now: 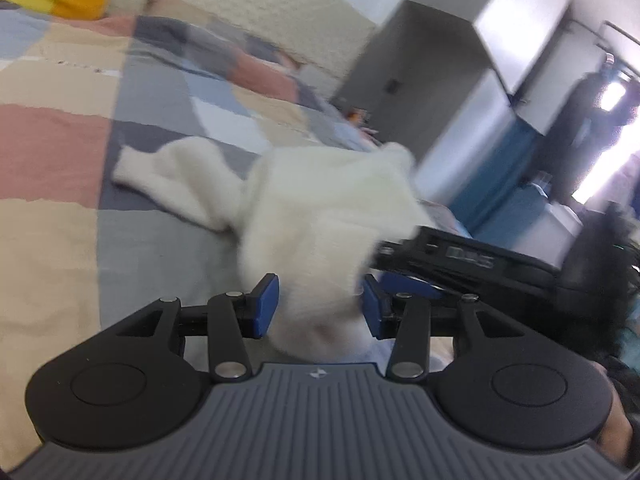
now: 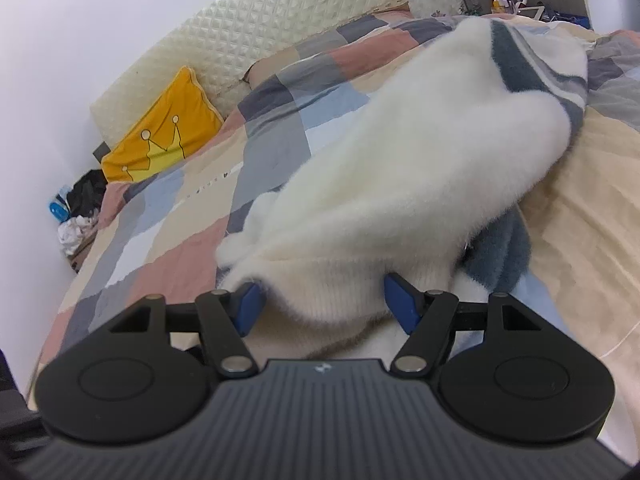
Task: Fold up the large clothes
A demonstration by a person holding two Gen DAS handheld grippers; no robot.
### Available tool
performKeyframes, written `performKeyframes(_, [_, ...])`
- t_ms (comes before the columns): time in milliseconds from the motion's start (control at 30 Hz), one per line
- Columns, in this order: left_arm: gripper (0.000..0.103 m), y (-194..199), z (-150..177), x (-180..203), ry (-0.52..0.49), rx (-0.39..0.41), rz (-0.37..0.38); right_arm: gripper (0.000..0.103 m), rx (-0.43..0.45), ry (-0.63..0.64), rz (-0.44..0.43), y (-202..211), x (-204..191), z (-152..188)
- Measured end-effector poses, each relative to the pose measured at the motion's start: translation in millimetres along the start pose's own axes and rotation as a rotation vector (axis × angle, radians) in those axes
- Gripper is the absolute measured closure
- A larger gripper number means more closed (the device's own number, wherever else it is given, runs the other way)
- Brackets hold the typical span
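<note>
A fluffy white sweater lies bunched on the patchwork bedspread, one sleeve stretched out to the left. My left gripper stands open with a fold of the sweater between its blue pads; the view is blurred there. In the right wrist view the sweater mounds up toward the top right, with grey-blue stripes along its far edge. My right gripper is open wide, the ribbed hem resting between its pads.
A yellow crown cushion leans on the quilted headboard. Clutter sits on the floor at the bed's left. The other tool's black housing lies right of the sweater. A grey wardrobe and a person stand beyond.
</note>
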State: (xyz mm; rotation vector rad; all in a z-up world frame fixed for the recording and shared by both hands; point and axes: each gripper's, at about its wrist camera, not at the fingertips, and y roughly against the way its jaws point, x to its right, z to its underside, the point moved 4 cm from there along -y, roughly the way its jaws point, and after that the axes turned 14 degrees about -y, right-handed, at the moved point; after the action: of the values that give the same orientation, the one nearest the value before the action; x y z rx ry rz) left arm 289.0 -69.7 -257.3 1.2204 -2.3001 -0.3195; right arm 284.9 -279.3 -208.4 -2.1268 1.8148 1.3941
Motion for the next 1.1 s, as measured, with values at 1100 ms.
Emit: performKeyframes(1100, [0.083, 38, -41, -8, 0.085, 0.200, -0.054, 0.028, 0.347, 0.296, 0.375, 13, 7, -24])
